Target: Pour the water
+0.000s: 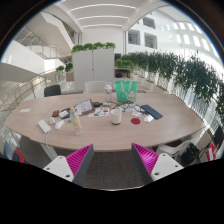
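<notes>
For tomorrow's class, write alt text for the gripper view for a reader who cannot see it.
An open gripper with pink pads points toward a long oval table some way ahead, holding nothing. The table carries a green bottle, a white cup and scattered items, with potted plants behind.

A long oval wooden desk [100, 128] stands in a bright, high office atrium. Behind it is a white cabinet [93, 65] topped with green plants [92, 46], and a row of leafy plants [172, 68] runs along one side in front of tall windows [186, 38]. On the other side, white balcony levels [30, 50] rise in tiers. Long strip lights [103, 12] cross the ceiling. Dark office chairs [52, 90] sit at the far edge of the desk, over grey floor [110, 165].
</notes>
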